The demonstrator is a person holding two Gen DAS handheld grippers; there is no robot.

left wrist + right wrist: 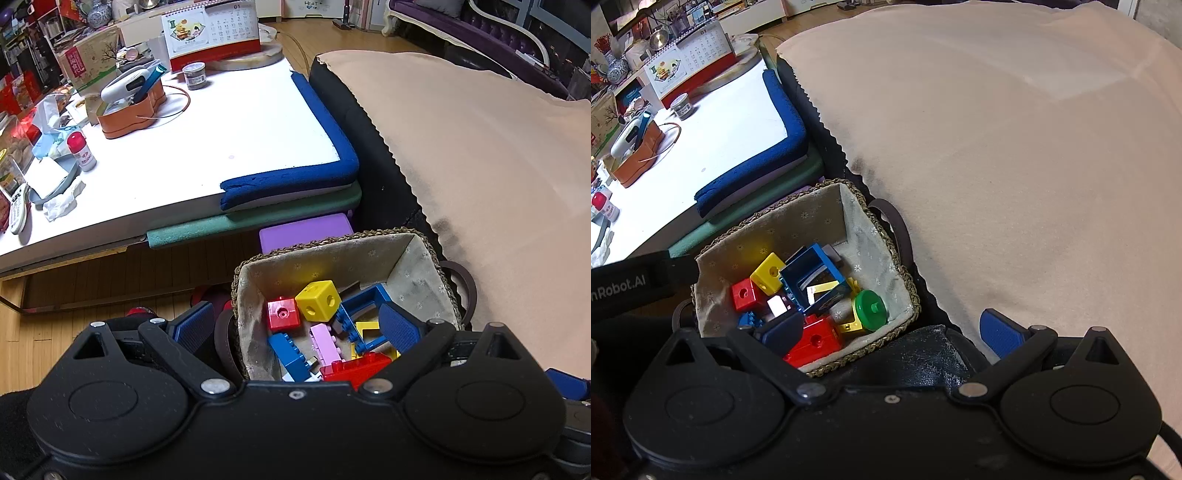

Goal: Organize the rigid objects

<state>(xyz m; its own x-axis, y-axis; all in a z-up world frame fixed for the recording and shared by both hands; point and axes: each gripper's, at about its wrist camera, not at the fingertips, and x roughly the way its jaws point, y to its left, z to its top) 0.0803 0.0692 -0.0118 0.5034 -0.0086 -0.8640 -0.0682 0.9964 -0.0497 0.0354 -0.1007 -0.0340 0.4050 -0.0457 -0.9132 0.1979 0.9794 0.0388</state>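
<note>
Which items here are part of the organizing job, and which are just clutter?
Job:
- woven basket with fabric liner
- yellow cube
- red block
- blue window frame
- green wheel
- pink brick
- left gripper, right gripper, both open

Lying about:
- desk calendar
- orange organizer
- red-capped bottle
- small jar
- beige cloth

Home living room, cluttered coffee table (240, 122), desk calendar (212, 31), purple sofa (461, 22)

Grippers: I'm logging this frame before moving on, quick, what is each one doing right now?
Left gripper: open, holding nothing, fingers straddling the basket rim.
Right gripper: open, holding nothing, one finger over the toy blocks.
</note>
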